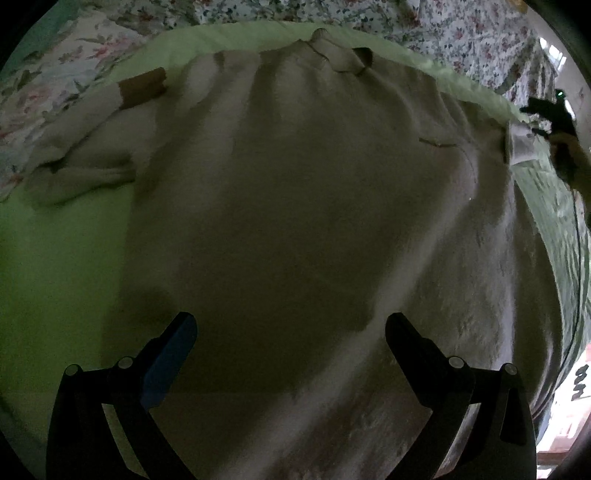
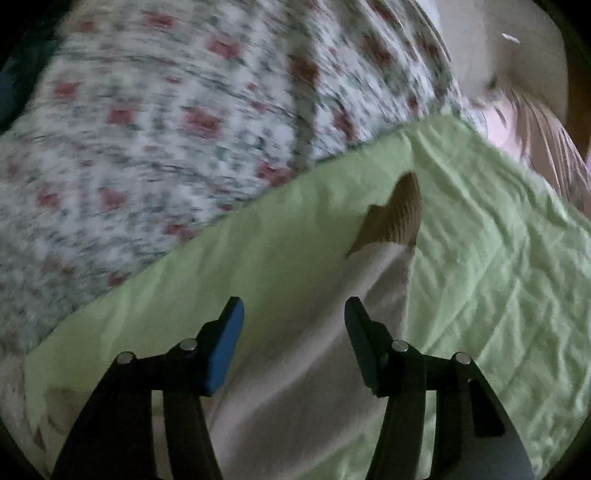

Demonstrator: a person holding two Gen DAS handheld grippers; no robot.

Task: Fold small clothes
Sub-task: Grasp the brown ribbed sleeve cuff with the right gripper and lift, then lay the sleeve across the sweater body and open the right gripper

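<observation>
Two views look down on one pale beige sweater (image 1: pixel 295 192) spread flat on a light green sheet (image 1: pixel 55 266), with a floral bedcover (image 1: pixel 461 33) beyond. In the left wrist view, at nine o'clock, one sleeve (image 1: pixel 81 162) lies bent across the sheet, its brown cuff (image 1: pixel 142 88) at ten o'clock. The collar (image 1: pixel 340 55) sits at twelve. At six o'clock the left tool (image 1: pixel 290 326) hangs over the sweater's body, released, jaws wide and empty. At three o'clock a hand grips the right tool (image 1: pixel 532 110) near the other sleeve. In the blurred right wrist view, that tool stands parted, clasping nothing, over this sleeve (image 2: pixel 314 295), whose brown cuff (image 2: pixel 395 218) points toward one o'clock.
</observation>
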